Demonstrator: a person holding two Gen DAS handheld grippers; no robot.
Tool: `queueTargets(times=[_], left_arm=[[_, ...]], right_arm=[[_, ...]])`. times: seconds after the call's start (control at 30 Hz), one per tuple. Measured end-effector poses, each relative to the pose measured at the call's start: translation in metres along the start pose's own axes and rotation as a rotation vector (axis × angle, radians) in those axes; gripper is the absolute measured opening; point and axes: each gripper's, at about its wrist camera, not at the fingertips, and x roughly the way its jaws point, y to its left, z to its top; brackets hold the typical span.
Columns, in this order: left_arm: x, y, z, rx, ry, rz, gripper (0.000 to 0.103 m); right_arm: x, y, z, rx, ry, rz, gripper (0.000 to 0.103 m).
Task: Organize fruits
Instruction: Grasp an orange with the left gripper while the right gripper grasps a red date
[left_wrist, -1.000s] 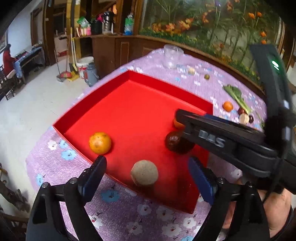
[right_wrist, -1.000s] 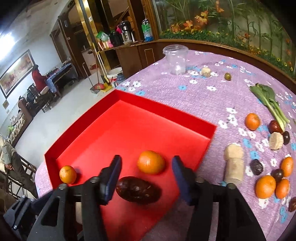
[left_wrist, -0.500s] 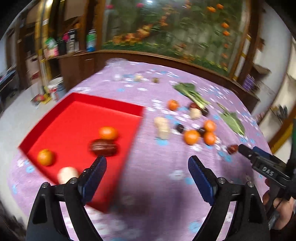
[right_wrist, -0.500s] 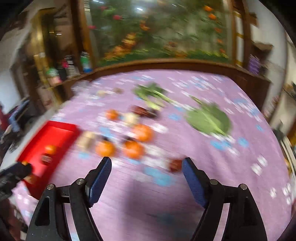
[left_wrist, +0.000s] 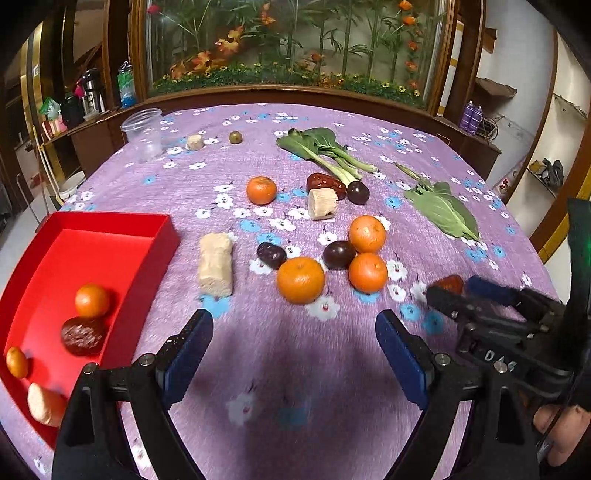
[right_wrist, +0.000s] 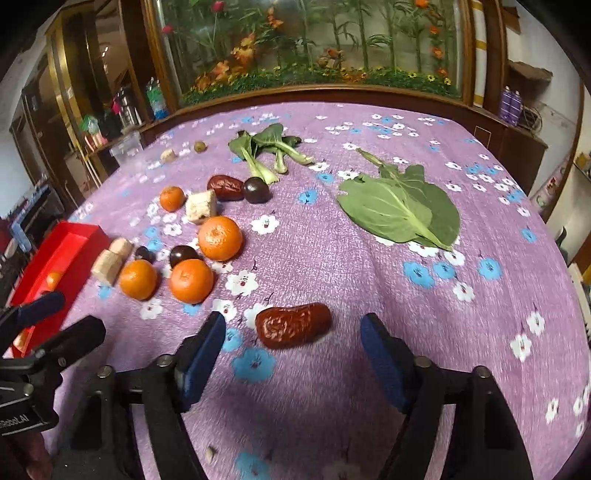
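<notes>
The red tray (left_wrist: 147, 258) holds two oranges (left_wrist: 92, 300), one red date (left_wrist: 83, 335) and a beige chunk (left_wrist: 44, 404). Both claws, left claw (left_wrist: 293, 341) and right claw (right_wrist: 293, 341), are wide and hold nothing.

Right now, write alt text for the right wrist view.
The open right tool frames a wrinkled red date lying on a purple floral tablecloth. Beyond lie oranges, dark plums and leafy greens, with a red tray far left.
</notes>
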Motion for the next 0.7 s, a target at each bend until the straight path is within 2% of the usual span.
queueTargets(times=[0.03, 0.27, 0.37, 0.43, 0.53, 0.6, 0.7], left_arm=[[0.004, -0.001, 0.002, -0.001, 0.003, 0.001, 0.089], [0.025, 0.000, 0.010, -0.018, 0.022, 0.005, 0.088], [0.036, -0.001, 0.012, -0.012, 0.036, 0.025, 0.074], [0.045, 0.000, 0.013, -0.014, 0.064, 0.039, 0.050], [0.050, 0.002, 0.014, -0.035, 0.069, 0.044, 0.043], [0.048, 0.001, 0.016, -0.032, 0.063, 0.034, 0.033], [0.046, 0.003, 0.015, -0.036, 0.062, 0.019, 0.032]], right_arm=[[0.005, -0.001, 0.000, 0.004, 0.022, 0.017, 0.049], [0.006, -0.003, -0.005, 0.010, 0.008, 0.027, 0.049], [0.006, -0.006, -0.005, 0.018, -0.003, 0.039, 0.049], [0.005, -0.007, -0.006, 0.024, -0.007, 0.046, 0.049], [0.005, -0.009, -0.006, 0.032, -0.010, 0.058, 0.049], [0.005, -0.009, -0.006, 0.036, -0.012, 0.064, 0.049], [0.005, -0.010, -0.006, 0.038, -0.012, 0.067, 0.049]])
